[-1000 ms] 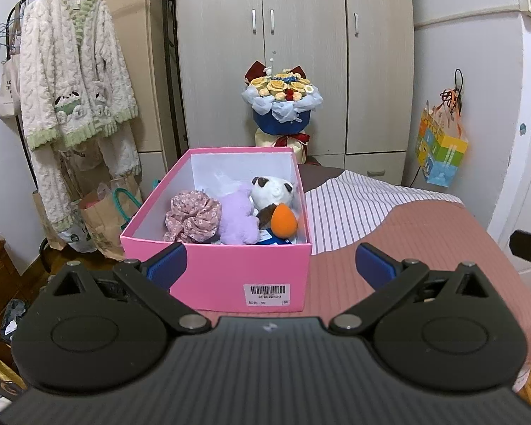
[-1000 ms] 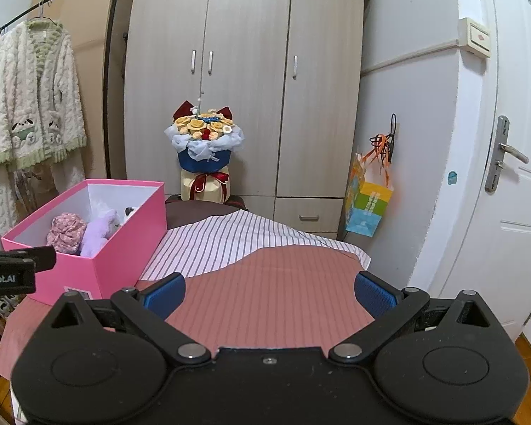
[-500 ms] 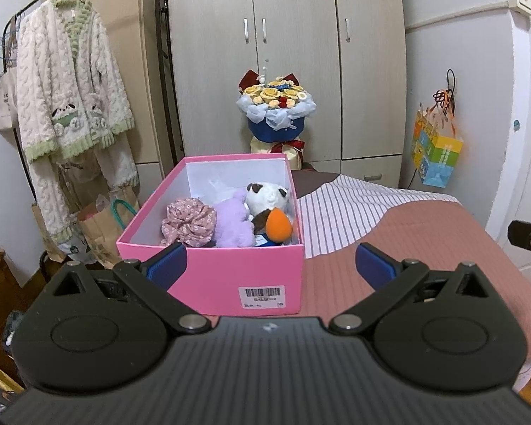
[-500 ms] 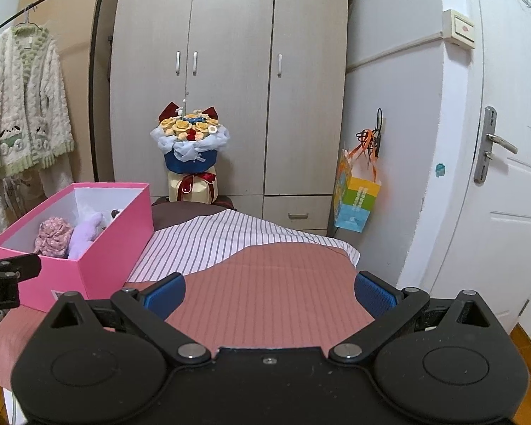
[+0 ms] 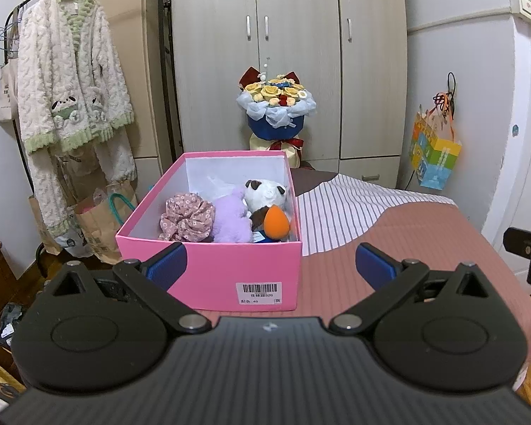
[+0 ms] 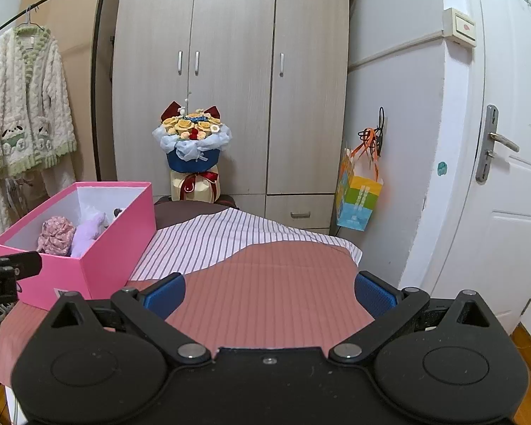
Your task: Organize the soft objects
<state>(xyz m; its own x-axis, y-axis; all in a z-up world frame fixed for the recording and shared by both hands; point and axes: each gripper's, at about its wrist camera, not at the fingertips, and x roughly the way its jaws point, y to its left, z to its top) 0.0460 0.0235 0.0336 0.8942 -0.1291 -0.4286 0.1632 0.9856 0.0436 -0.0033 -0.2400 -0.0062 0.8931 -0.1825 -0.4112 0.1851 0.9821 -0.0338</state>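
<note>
A pink box (image 5: 212, 276) stands on the bed and also shows in the right wrist view (image 6: 99, 248). Inside lie a floral scrunchie (image 5: 187, 216), a purple plush (image 5: 230, 219), and a panda plush (image 5: 265, 193) with an orange toy (image 5: 276, 225) in front of it. The scrunchie (image 6: 56, 235) and purple plush (image 6: 88, 228) also show in the right wrist view. My left gripper (image 5: 270, 264) is open and empty, held in front of the box. My right gripper (image 6: 269, 292) is open and empty above the pink striped bedspread (image 6: 265, 301), to the right of the box.
A flower bouquet (image 5: 276, 106) stands beyond the bed in front of a wardrobe (image 5: 286, 53). A fluffy cardigan (image 5: 70, 88) hangs on a rack at left, with paper bags (image 5: 99, 223) on the floor. A colourful gift bag (image 6: 359, 198) hangs by the door (image 6: 506, 177) at right.
Both grippers have drawn back and risen slightly, so the box looks a little farther off. Both stay open and empty. The toys in the box have not moved.
</note>
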